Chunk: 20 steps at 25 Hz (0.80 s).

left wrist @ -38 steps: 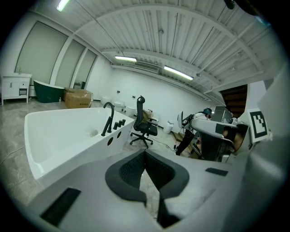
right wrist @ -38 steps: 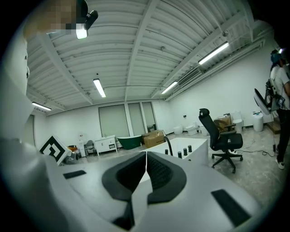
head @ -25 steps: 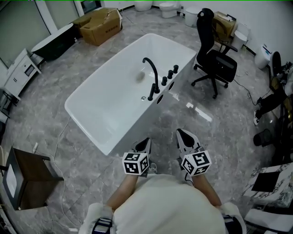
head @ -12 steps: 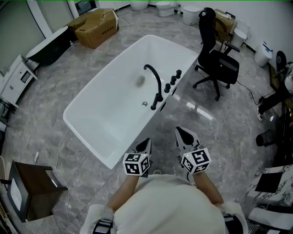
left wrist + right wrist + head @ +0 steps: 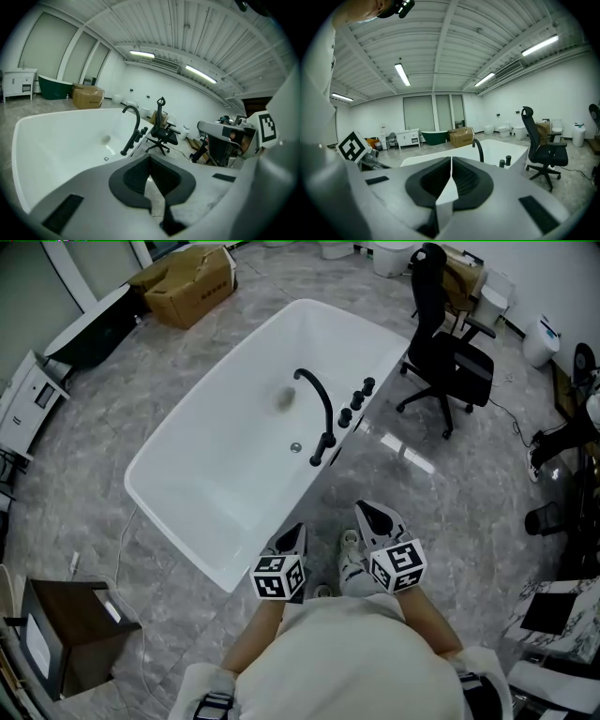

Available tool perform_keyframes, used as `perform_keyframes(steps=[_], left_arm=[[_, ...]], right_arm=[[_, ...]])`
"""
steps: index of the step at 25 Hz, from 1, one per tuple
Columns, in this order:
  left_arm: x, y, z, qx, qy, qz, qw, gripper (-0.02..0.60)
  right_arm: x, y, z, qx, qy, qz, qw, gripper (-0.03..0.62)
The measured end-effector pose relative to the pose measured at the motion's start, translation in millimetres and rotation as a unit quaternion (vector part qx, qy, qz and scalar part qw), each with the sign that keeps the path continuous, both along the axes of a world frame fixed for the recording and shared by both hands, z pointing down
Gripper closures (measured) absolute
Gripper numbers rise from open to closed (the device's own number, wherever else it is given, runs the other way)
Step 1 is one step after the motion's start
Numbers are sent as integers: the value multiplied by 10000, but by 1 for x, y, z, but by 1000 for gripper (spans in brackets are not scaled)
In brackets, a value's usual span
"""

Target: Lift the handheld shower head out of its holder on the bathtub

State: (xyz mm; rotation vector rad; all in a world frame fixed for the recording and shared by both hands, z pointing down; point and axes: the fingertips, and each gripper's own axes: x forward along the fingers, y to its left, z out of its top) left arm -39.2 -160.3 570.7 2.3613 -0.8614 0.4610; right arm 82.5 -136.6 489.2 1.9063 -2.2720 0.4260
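A white bathtub stands slantwise on the grey floor, with a black arched faucet and a row of black knobs on its right rim. Which black fitting is the handheld shower head, I cannot tell from here. My left gripper and right gripper hover side by side over the floor, short of the tub's near corner, both shut and empty. The left gripper looks at the faucet across the tub. Beyond the right gripper I see the faucet and knobs.
A black office chair stands on the floor right of the tub, close to the knobs. A cardboard box sits at the far left, a dark side table at the near left. A white shoe shows between the grippers.
Both grippers and the camera have moved forward toward the tub, which now sits nearer in the head view. A white shoe has come into view between the grippers.
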Motion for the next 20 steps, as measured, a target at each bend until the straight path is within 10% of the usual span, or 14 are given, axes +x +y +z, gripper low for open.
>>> perform_keyframes(steps=[20], left_arm=[[68,-102,-8,9,-75,-837,9965,561]], right_arm=[[65,-123,27,-97,-48,-1113,9937,572]])
